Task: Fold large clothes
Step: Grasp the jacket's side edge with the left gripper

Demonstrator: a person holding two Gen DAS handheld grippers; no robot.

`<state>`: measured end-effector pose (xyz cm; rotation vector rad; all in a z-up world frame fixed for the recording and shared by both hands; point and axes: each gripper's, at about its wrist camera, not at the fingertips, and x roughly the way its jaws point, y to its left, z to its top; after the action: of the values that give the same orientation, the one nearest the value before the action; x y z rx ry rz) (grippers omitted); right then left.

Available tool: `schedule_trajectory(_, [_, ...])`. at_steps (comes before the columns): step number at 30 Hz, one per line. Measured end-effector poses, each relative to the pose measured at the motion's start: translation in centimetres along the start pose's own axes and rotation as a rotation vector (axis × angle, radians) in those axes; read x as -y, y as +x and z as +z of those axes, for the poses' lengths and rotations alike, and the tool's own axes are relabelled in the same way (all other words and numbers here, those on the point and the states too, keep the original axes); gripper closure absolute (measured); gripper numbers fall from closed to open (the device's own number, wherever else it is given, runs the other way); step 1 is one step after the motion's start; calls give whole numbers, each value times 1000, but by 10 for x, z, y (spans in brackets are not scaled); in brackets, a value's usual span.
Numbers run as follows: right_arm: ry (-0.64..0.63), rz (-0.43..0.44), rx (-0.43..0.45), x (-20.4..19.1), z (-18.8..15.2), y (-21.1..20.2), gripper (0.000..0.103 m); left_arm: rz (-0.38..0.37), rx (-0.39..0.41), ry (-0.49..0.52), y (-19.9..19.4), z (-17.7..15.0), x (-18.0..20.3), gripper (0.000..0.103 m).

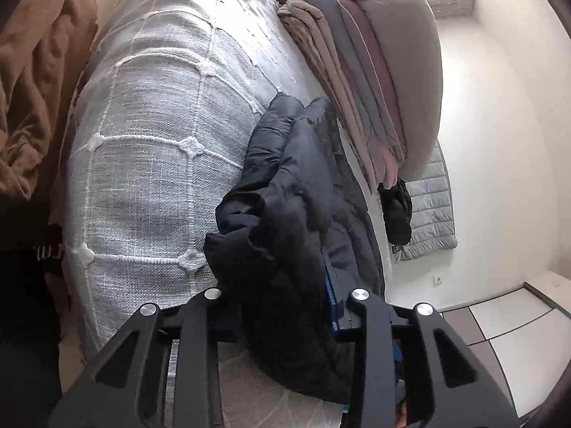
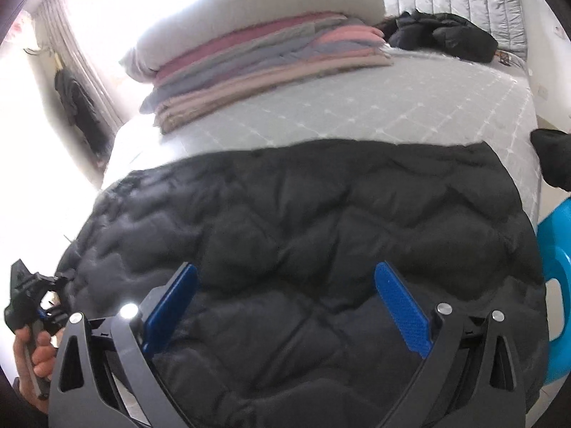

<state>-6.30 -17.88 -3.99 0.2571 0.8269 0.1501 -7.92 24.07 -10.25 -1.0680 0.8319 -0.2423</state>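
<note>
Jackets counted: I see one black quilted jacket (image 2: 303, 249) spread flat on the bed (image 2: 410, 107) under my right gripper (image 2: 285, 303); a second dark garment (image 2: 442, 41) lies bunched far ahead of those jaws.
Folded stack: one pile of folded clothes (image 2: 271, 60), ahead and left of the right jaws, topped by one grey cushion (image 2: 257, 10).
Edges: the jacket's far hem runs straight across the bed ahead of the right jaws; bare bedspread lies between that hem and the pile.
Open room: bedspread (image 1: 150, 135) is bare left of my left gripper (image 1: 285, 306).
Right jaws: spread wide, blue pads (image 2: 403, 310) just above the quilting, pinching nothing.
Left jaws: closed on a bunched fold of the jacket (image 1: 285, 214), fabric filling the gap between the fingers.
</note>
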Motion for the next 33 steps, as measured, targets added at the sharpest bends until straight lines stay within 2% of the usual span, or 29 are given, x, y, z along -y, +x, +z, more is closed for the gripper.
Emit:
schedule_trajectory(1, [-9,-15,-38,-4,-1,9,7,0,1,-1,0,-1,0,73])
schedule_trajectory(2, [-38,-58,-149,-9,-7,34,7,1,3,-1,0,-1,1,73])
schedule_trajectory(3, [-92,-103,-191,-16,-13,49,5,-2,1,0,0,-1,0,73])
schedule_trajectory(6, [-148,-155,-168,-27,-20,52,6,12,6,14,-1,-3,2,73])
schedule_trajectory(8, [-103,-110,-166,-21,-13,42,6,13,7,17,-1,-3,2,73])
schedule_trajectory(10, [-66,-49,-71,-20,-8,20,6,9,8,18,-1,-3,3,73])
schedule_trajectory(11, [-84,-85,-35,-23,-8,12,6,9,10,22,-1,-3,3,73])
schedule_trajectory(12, [-99,-101,-37,-25,-9,13,6,10,12,28,-2,-3,5,73])
schedule_trajectory(13, [-111,-128,-73,-24,-12,20,6,10,14,32,-2,-4,5,73])
schedule_trajectory(14, [-122,-166,-145,-23,-17,36,5,7,17,37,-3,-4,7,73])
schedule_trajectory(15, [-152,-177,-170,-22,-26,47,5,-3,14,40,-3,-4,9,73])
schedule_trajectory(18, [-161,-196,-163,-26,-26,43,6,-4,32,77,-6,-6,19,73])
schedule_trajectory(21, [-143,-176,-166,-24,-25,38,6,-15,40,96,-10,-5,26,73])
schedule_trajectory(23, [-107,-129,-127,-22,-17,33,6,-19,43,104,-12,-4,28,73])
schedule_trajectory(26, [-69,-151,-28,-12,-8,16,6,-27,44,120,-16,-1,35,73])
schedule_trajectory(28, [-34,-175,-69,-4,-4,27,6,-35,46,127,-17,0,39,74])
schedule_trajectory(29, [-54,-218,-140,-4,-5,45,6,-40,47,131,-17,1,43,74])
schedule_trajectory(30, [-90,-242,-168,-8,-6,55,5,-50,47,138,-18,1,49,74])
schedule_trajectory(32, [-113,-266,-190,-14,-6,57,5,-63,51,158,-18,0,60,75])
schedule_trajectory(33, [-101,-243,-188,-13,-4,53,6,-66,53,168,-19,0,64,75])
